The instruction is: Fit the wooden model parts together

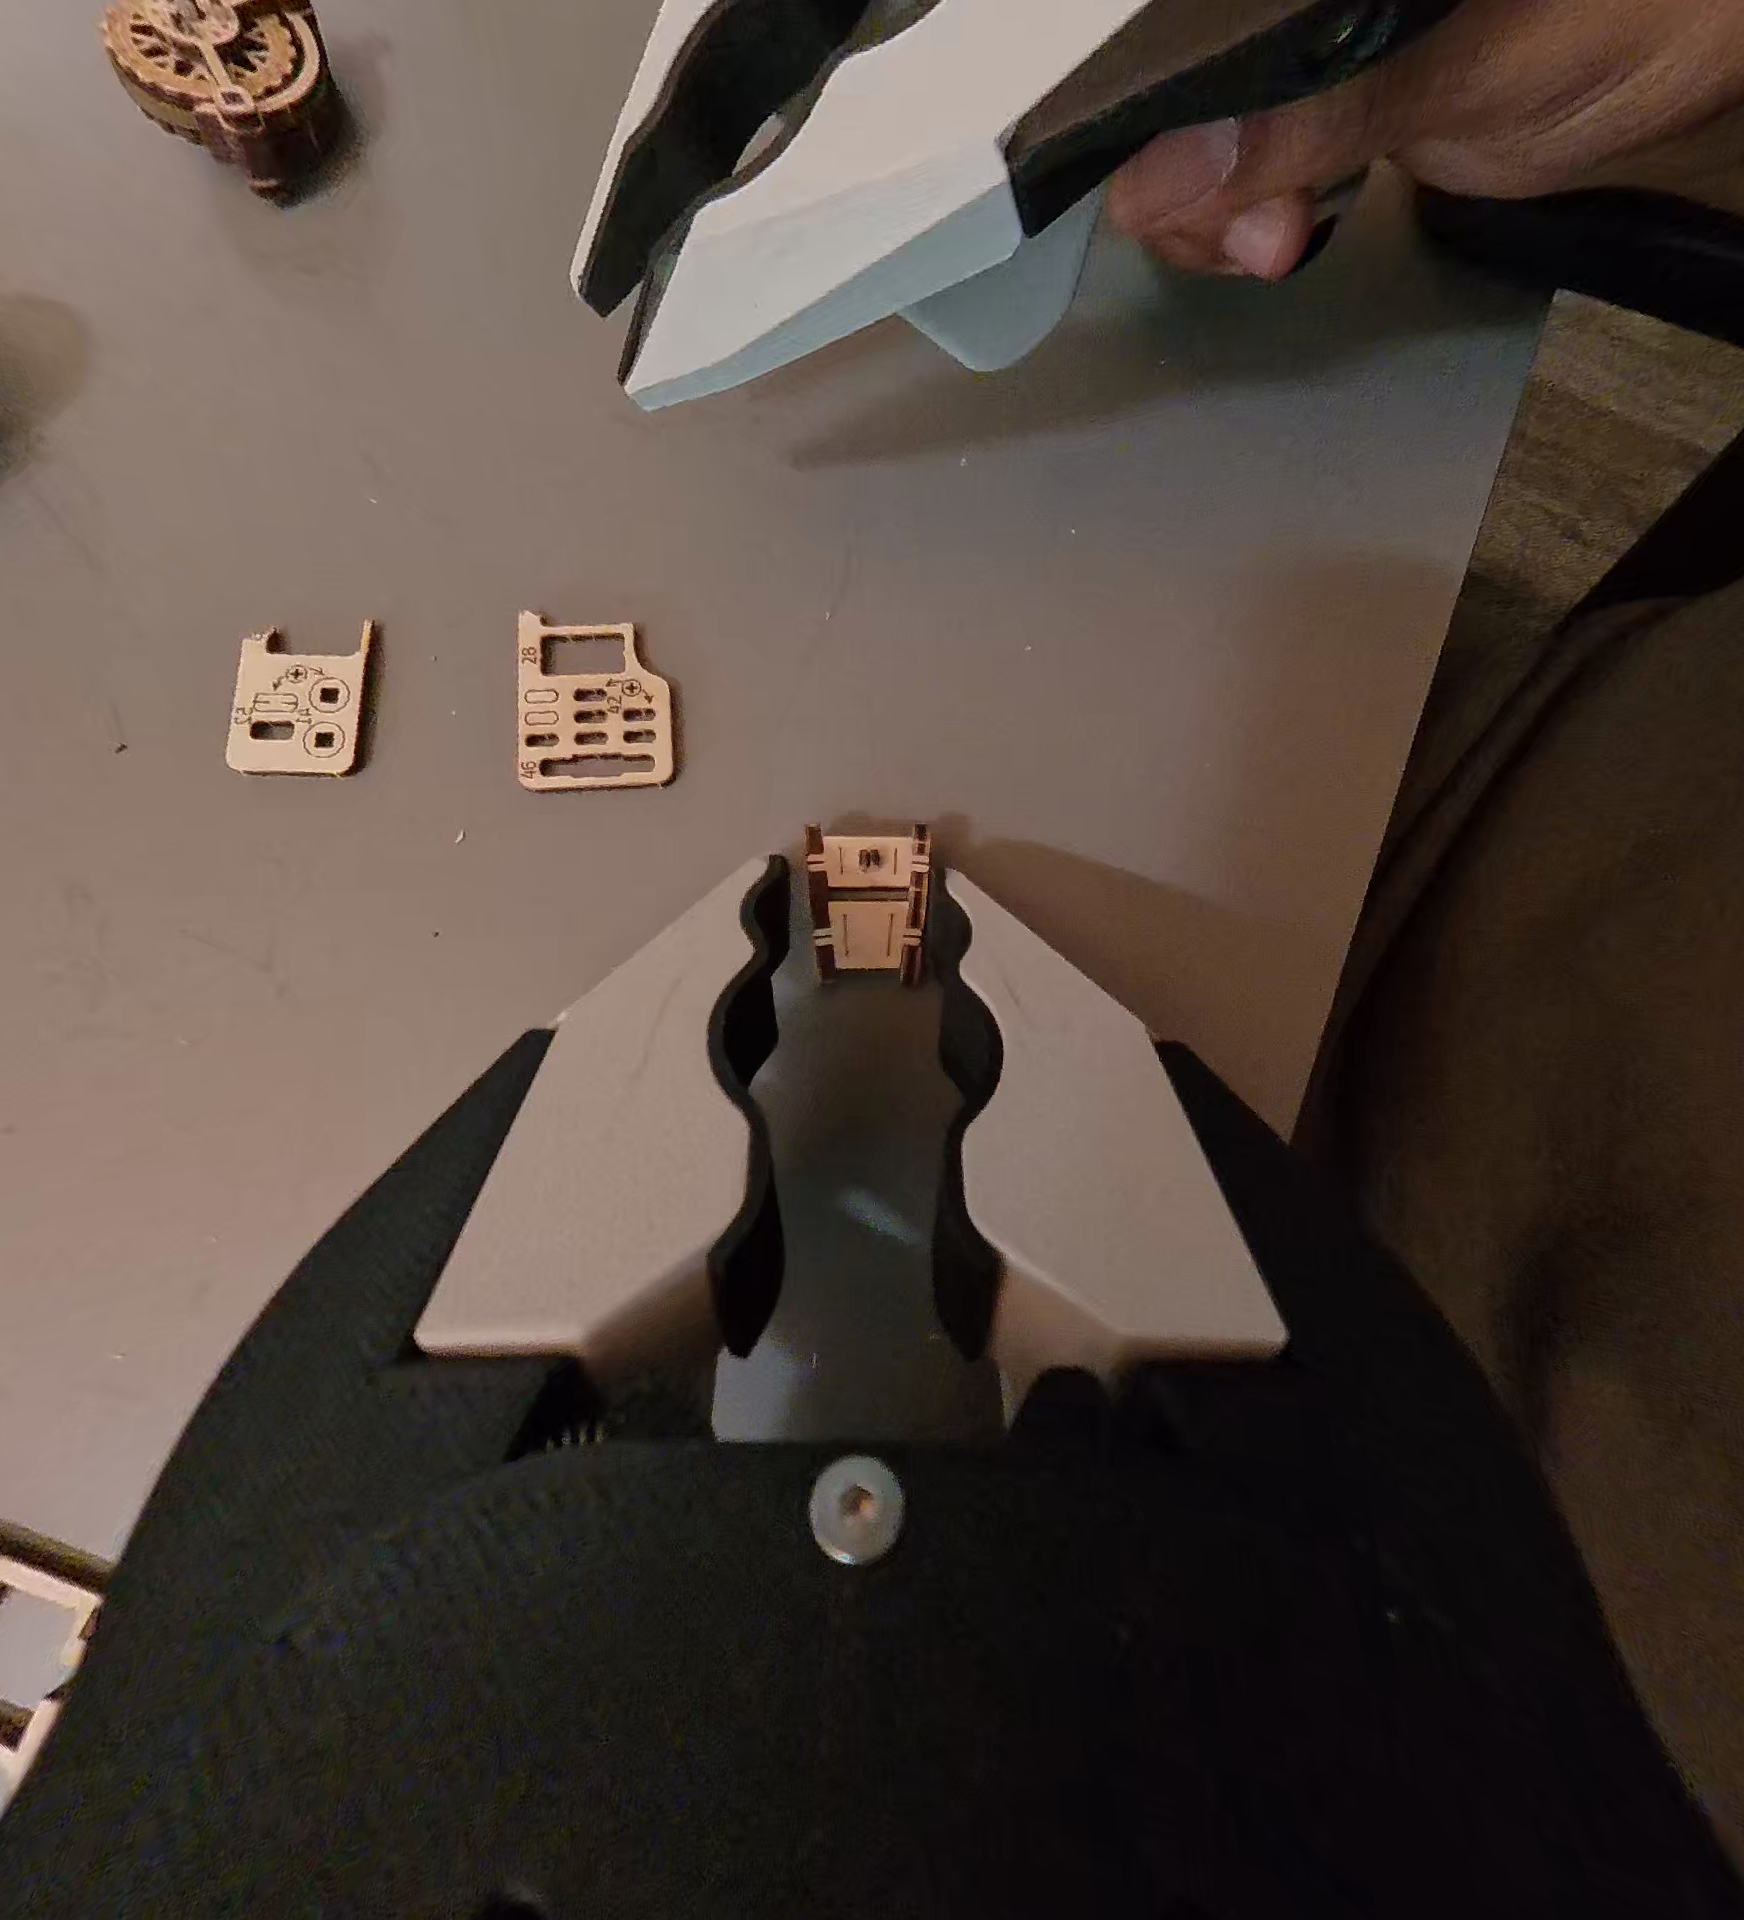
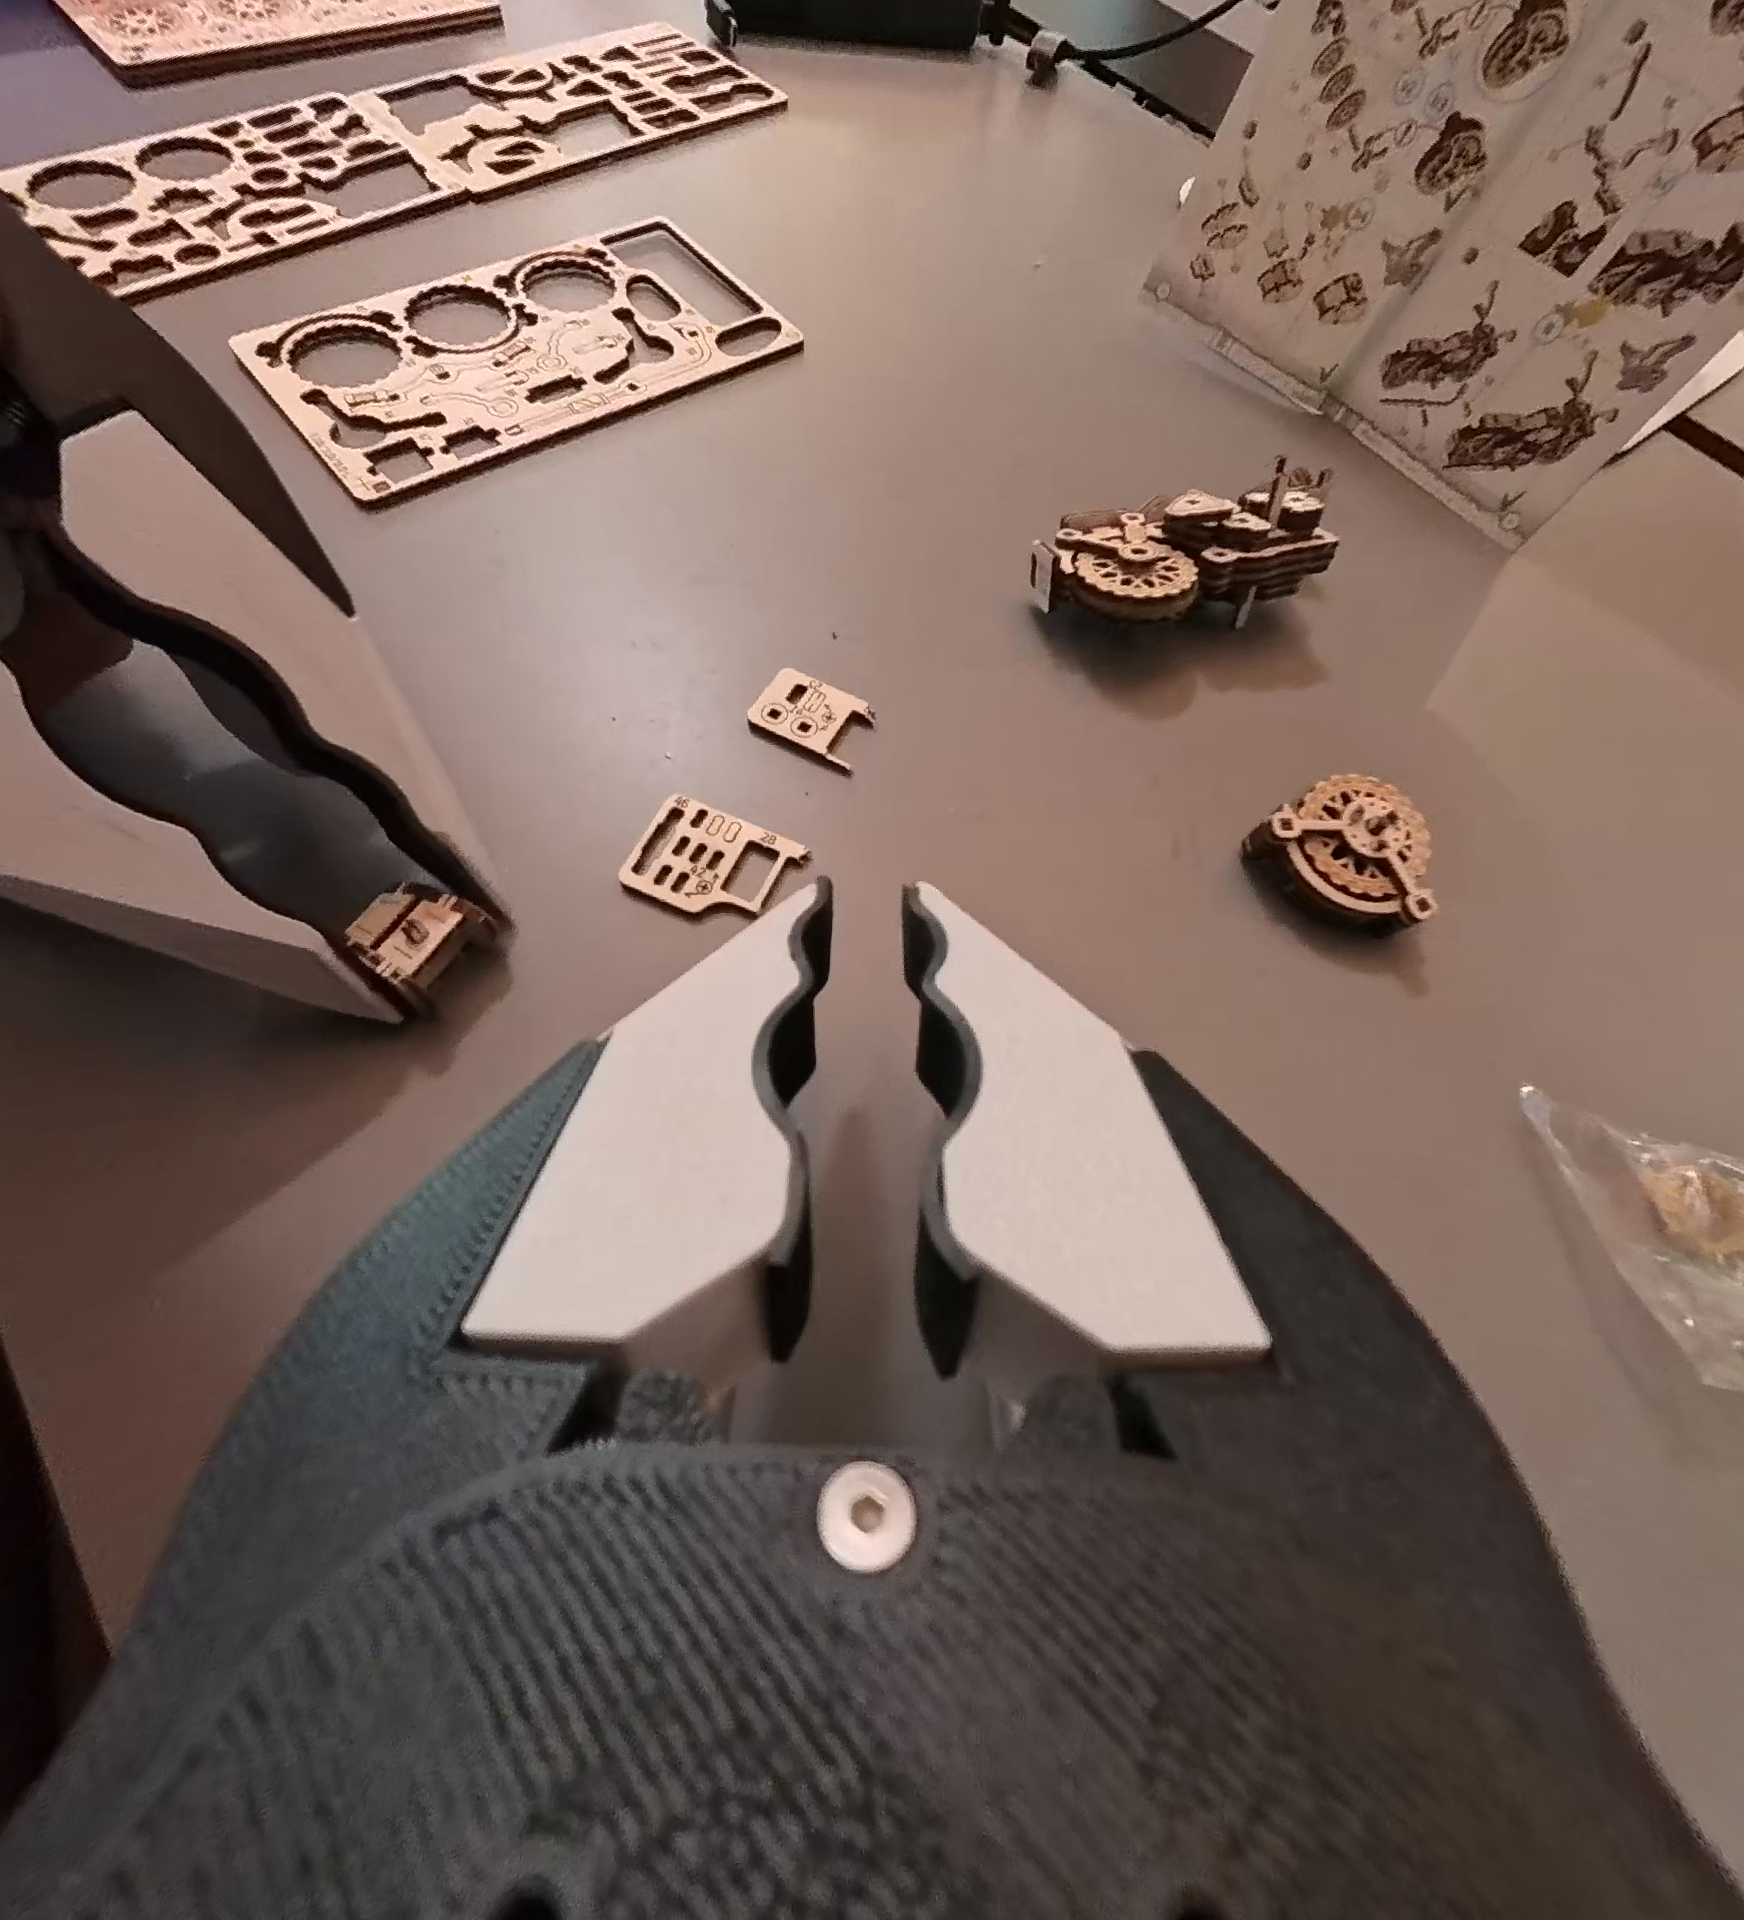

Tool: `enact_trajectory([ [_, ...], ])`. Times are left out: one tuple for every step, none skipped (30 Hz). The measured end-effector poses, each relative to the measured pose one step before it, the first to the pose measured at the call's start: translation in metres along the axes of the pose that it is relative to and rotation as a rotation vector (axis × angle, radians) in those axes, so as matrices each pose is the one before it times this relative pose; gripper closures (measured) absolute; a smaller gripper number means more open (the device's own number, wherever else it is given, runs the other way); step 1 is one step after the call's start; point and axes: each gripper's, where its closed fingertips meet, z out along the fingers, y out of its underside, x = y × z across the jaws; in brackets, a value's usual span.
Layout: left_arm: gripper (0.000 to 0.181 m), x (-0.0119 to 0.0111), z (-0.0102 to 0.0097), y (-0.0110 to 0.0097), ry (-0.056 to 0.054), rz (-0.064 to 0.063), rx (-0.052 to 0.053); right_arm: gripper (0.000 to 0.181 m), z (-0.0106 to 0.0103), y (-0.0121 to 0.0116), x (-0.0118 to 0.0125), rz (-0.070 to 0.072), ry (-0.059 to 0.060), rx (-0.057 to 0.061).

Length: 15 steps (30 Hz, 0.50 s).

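Grippers first, since they're closest: the left gripper (image 1: 866, 883) is clamped on a small wooden box sub-assembly (image 1: 868, 902), pinched right at the fingertips and held low near the table (image 1: 1107, 644), can't tell if it's actually touching. In the right wrist view you can see the same little box (image 2: 409, 940) sitting between those tips. The right gripper (image 2: 866, 899) has nothing in it, jaws a narrow gap apart, hovering over the table and pointing toward the loose pieces

Just past its tips lies a flat slotted panel (image 2: 707, 854) with a bunch of oval cutouts, and a bit beyond that a smaller notched panel (image 2: 808, 717) with two round marks. Both are flat on the table, apart from each other and not attached to anything yet

Further out there's a finished gear wheel unit (image 2: 1341, 852) and a bigger stacked gear assembly (image 2: 1180, 561), so some of the build looks done already. At the back are the punched-out part sheets (image 2: 525, 358) and an instruction sheet (image 2: 1491, 239) propped up

My read: roughly midway. The box is together and held ready, the two flat panels still need fitting, probably the slotted one next since the right gripper is nearest it
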Motion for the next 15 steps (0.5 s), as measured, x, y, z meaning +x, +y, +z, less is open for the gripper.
enact_trajectory([
  [0.155, 0.0002, -0.00022, 0.00013, 0.0051, -0.0065, 0.0013, 0.17, -0.00019, -0.00025, 0.00025, 0.0, 0.0004, 0.0015],
  [0.154, 0.00022, -0.00039, 0.00006, 0.0069, -0.0087, 0.0018, 0.17, -0.00019, -0.00023, 0.00007, 0.0019, -0.001, 0.0016],
  [0.153, 0.00034, -0.0005, 0.00004, 0.0093, -0.0112, 0.0024, 0.17, -0.00014, -0.00007, 0.00009, 0.003, -0.0018, 0.001],
  [0.152, 0.00018, -0.0006, -0.00004, 0.0094, -0.0143, 0.0033, 0.17, -0.00005, 0.00002, 0.00007, 0.0029, -0.0015, 0.0006],
  [0.151, -0.00002, -0.00063, -0.00008, 0.011, -0.0167, 0.0037, 0.169, -0.0001, -0.00007, 0.00008, 0.0021, -0.0009, 0.0005],
  [0.15, -0.00011, -0.00072, -0.00006, 0.0117, -0.0185, 0.0044, 0.169, 0.00004, 0.00012, 0.00018, 0.0016, -0.0008, 0.0002],
  [0.149, -0.00015, -0.00077, -0.00019, 0.0119, -0.0195, 0.005, 0.169, 0.00009, 0.0001, -0.00004, 0.0014, -0.001, -0.0002],
  [0.147, -0.0004, -0.00076, -0.00025, 0.0118, -0.0194, 0.0053, 0.169, 0.00021, 0.00021, -0.00016, 0.001, -0.0012, -0.0009],
  [0.146, -0.00018, -0.00077, -0.00028, 0.0123, -0.0184, 0.0052, 0.169, 0.0002, 0.00041, -0.00011, 0.0005, -0.0011, -0.0018],
  [0.146, 0.00006, -0.00085, -0.00053, 0.0124, -0.0151, 0.0065, 0.169, 0.00031, 0.00047, -0.00016, 0.0002, -0.001, -0.002],
  [0.146, 0.00024, -0.00116, -0.00122, 0.0109, -0.0089, 0.0111, 0.169, 0.00017, 0.0004, -0.00018, 0.0006, -0.001, -0.0015],
  [0.146, 0.00065, -0.00204, -0.0019, 0.0074, -0.0014, 0.0181, 0.169, 0.00022, 0.0002, -0.00012, 0.0008, -0.0011, -0.0009],
  [0.145, 0.00087, -0.00277, -0.00304, 0.0025, 0.0062, 0.0268, 0.169, 0.00008, 0.0001, -0.0001, 0.0008, -0.0008, -0.0003],
  [0.145, 0.00053, -0.00313, -0.00311, -0.0036, 0.0099, 0.0277, 0.169, -0.00003, -0.00002, 0.00013, 0.0008, -0.0001, 0.0006],
  [0.145, -0.00055, -0.00262, -0.00227, -0.0113, 0.0119, 0.0212, 0.169, 0.00009, 0.00001, -0.00009, 0.0007, -0.0002, 0.0006],
])
